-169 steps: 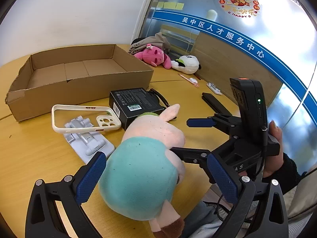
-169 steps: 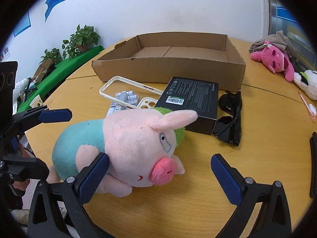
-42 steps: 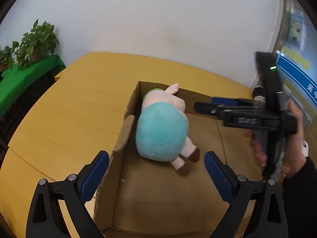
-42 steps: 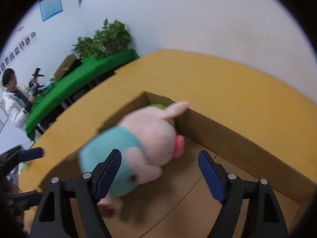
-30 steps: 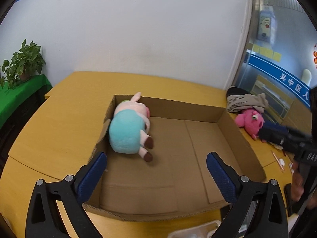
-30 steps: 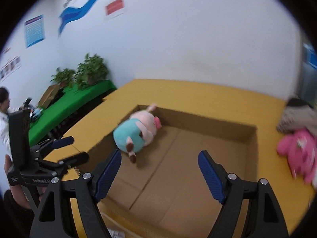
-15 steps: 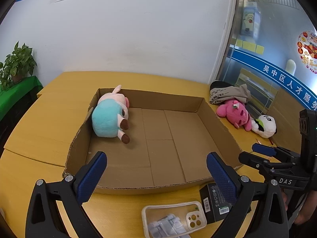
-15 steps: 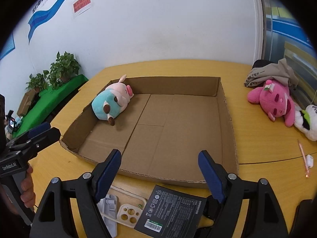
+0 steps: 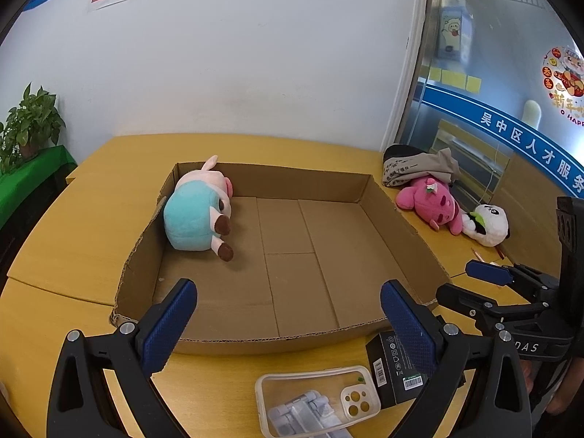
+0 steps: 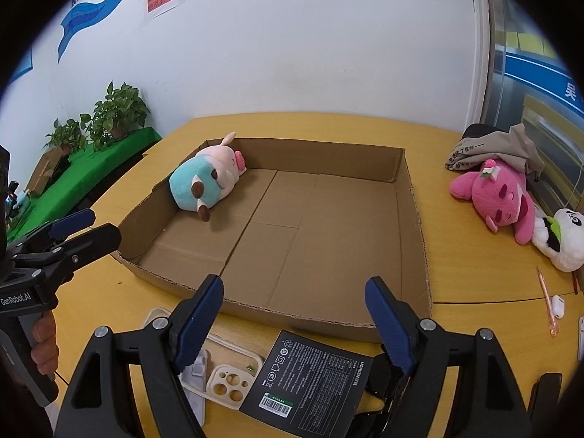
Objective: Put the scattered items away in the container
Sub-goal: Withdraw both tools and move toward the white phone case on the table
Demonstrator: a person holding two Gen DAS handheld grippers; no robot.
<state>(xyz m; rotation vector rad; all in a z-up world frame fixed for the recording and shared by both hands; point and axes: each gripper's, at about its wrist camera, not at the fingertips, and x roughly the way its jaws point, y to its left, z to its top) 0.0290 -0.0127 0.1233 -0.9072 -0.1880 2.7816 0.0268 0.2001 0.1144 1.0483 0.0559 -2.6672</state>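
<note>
Both the left gripper and the right gripper hang with jaws apart, holding nothing, over the desk. The pig toy lies in the cardboard box's far left corner; the black box and phone case sit outside its near wall.

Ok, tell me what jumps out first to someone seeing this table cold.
The big shallow cardboard box fills the middle of the yellow table, with a teal and pink plush pig lying alone in its far left corner. Off to the right, outside the box, a bright pink plush lies beside a white panda plush.
</note>
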